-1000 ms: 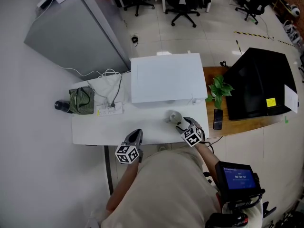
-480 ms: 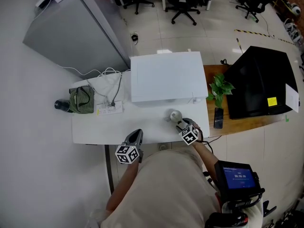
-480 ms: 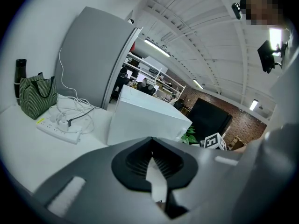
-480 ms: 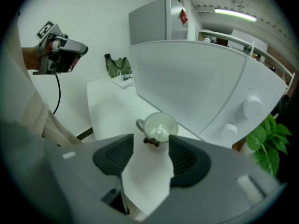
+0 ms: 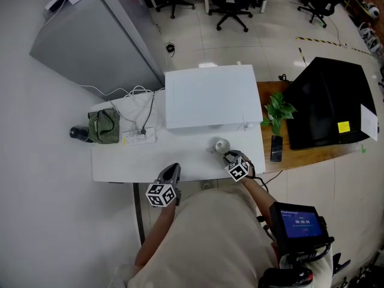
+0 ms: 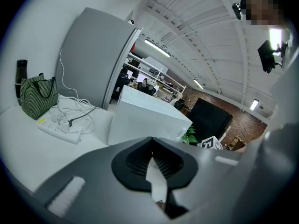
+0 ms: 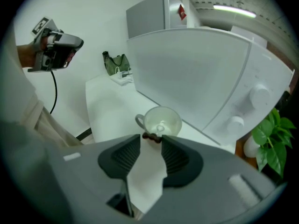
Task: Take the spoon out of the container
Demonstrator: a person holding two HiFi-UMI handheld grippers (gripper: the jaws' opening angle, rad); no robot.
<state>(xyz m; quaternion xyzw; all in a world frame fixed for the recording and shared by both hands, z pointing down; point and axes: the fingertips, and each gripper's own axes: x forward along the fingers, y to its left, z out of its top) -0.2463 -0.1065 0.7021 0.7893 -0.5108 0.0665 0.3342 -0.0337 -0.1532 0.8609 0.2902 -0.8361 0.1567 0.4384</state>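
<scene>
Right gripper (image 7: 152, 140), jaws just closing partway, seems to clamp the dark handle of the spoon (image 7: 151, 136).

The head view looks steeply down from above the person, far enough off to hold the whole white surface (image 5: 120, 161) and the floor beyond. The left gripper view sits low over that surface, facing level along it toward the white appliance (image 6: 145, 118). The right gripper view tilts down, close to the white cup (image 7: 161, 121), with the appliance just behind. All three share the appliance and the green bag (image 5: 103, 126). The right gripper view also catches the left gripper (image 7: 77, 44).
</scene>
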